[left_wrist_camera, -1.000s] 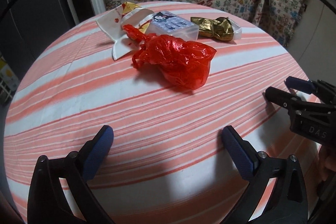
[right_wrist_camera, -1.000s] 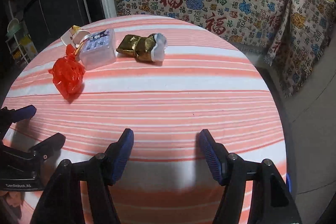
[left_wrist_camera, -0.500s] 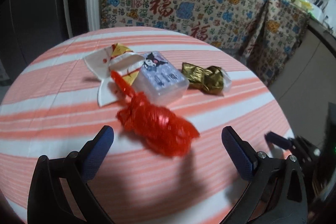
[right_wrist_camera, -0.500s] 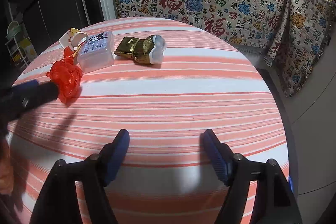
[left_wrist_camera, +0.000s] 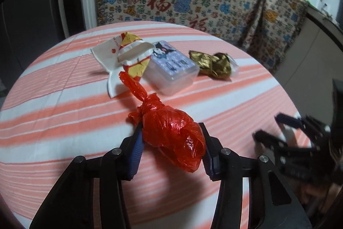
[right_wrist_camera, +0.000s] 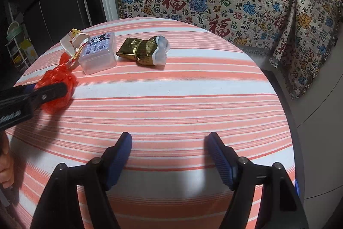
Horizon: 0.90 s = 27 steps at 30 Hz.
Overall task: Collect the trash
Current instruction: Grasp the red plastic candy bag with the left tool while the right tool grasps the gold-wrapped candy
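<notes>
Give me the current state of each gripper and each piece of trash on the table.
left gripper: jaws closing on the red bag.
right gripper: open, empty.
red bag: knotted, between the left pads.
gold wrapper: crumpled, on the tablecloth.
clear box: lid on.
paper wrapper: torn open, crumpled.

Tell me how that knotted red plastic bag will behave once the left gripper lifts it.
The knotted red plastic bag looks thin and crinkled, so it will probably squash as the left gripper closes around it. It is likely light. Its twisted tail should dangle limply, perhaps brushing the torn white and yellow paper wrapper.
</notes>
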### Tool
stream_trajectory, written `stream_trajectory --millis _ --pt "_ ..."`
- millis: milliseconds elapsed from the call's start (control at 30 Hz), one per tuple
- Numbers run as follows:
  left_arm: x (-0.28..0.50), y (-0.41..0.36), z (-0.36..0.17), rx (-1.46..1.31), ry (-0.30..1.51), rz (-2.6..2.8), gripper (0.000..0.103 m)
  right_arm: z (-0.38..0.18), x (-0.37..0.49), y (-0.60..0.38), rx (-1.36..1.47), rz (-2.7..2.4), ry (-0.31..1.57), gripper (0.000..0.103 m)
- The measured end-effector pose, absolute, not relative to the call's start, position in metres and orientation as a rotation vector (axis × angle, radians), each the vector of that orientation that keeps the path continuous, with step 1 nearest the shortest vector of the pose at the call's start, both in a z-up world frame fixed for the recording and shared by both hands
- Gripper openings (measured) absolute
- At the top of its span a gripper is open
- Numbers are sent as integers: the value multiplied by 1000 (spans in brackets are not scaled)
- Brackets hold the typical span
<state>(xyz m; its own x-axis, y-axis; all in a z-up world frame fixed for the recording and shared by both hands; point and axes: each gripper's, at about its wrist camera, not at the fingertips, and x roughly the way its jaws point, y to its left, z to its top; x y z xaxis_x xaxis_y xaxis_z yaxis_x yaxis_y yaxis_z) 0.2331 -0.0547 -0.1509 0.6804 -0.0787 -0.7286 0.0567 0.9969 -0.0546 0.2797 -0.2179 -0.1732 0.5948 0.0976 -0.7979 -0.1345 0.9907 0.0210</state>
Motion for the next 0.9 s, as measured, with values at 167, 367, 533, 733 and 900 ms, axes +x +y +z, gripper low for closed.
stream_trajectory --millis 167,367,533,733,900 --pt "209 -53 -152 35 850 -119 49 -173 280 -219 -37 137 924 75" --pt "205 -47 -156 19 852 -115 51 -171 290 -219 -74 195 948 77" --pt "206 -53 -157 57 847 -93 51 -172 316 -222 -120 273 970 77" --pt "206 -52 -157 57 846 -80 51 -169 344 -225 -150 371 962 76" --pt "205 -54 -159 68 849 -73 52 -155 370 -215 -121 432 894 76"
